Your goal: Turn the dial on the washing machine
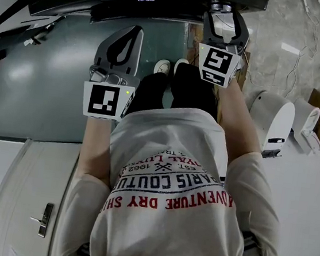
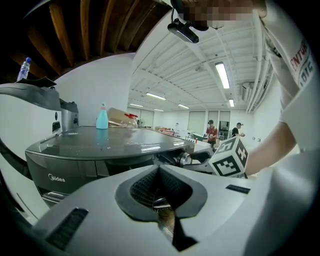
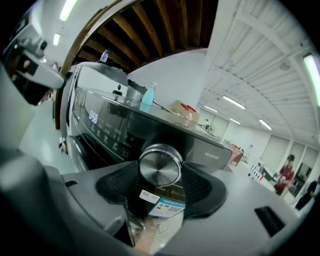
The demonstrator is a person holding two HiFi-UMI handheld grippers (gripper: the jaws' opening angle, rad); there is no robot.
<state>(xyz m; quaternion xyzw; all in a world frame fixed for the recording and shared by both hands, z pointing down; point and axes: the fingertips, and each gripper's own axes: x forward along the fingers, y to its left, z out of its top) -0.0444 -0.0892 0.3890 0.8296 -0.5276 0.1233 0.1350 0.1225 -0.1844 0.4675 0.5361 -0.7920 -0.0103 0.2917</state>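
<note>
Right gripper view: right tool [image 3: 160,176] clenched on the silver dial [image 3: 160,166], a pad touching each side of it. The dial sits on the front control panel of the washing machine [image 3: 100,125], along from the lit display [image 3: 93,116]. Left tool [image 2: 160,195] clenched on nothing, near the washing machine's front, not touching. A blue bottle [image 2: 102,117] stands upright on the washing machine's top.

Print on the label [image 3: 165,205] under the dial [image 3: 160,167] is too small to read, partly hidden behind the right tool [image 3: 160,175]
</note>
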